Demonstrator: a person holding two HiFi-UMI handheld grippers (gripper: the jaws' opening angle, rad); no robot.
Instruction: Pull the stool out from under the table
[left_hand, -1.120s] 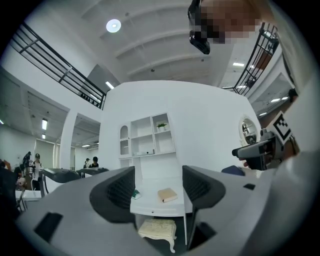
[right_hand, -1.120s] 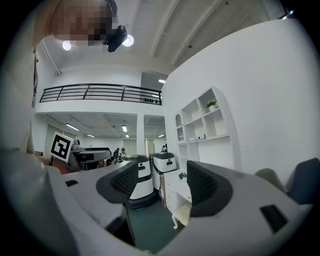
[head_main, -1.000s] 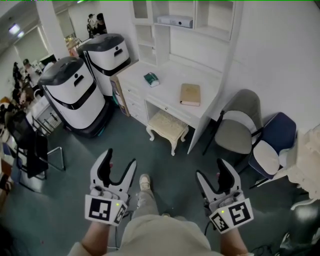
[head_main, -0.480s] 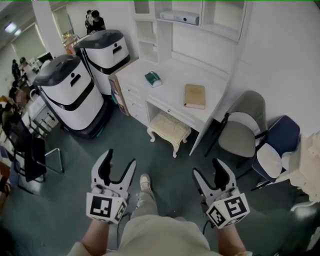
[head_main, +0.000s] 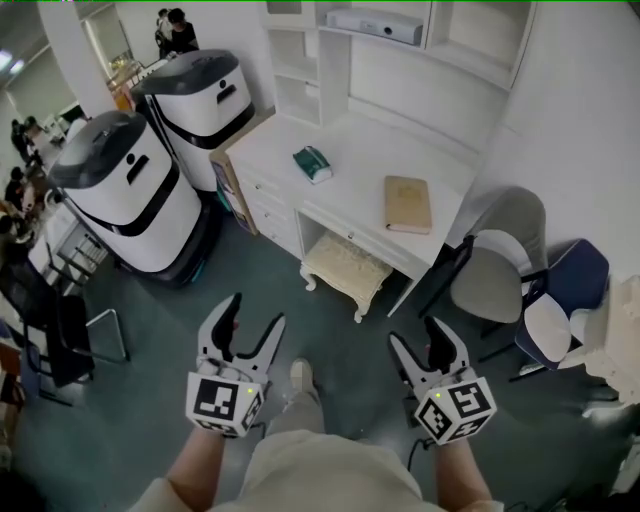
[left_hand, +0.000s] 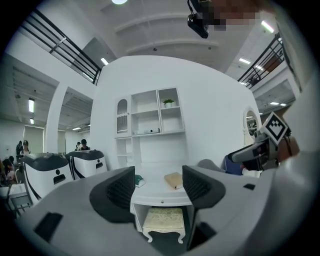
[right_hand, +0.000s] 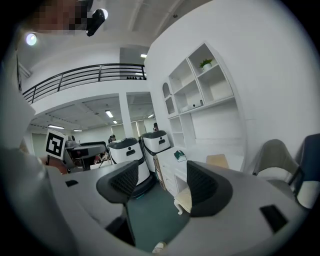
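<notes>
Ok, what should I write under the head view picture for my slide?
The left gripper and right gripper, both open and empty, face a cream stool tucked under the white table.

Nothing you can actually read here, just black-and-white square markers (head_main: 218, 399) on your left tool (head_main: 255, 312) and right tool (head_main: 415, 332), no letters or digits.

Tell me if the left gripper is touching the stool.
Apart: the head view shows bare floor between the left gripper and the stool.

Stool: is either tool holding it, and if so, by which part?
No. The left tool and right tool are both open and empty, short of the stool.
</notes>
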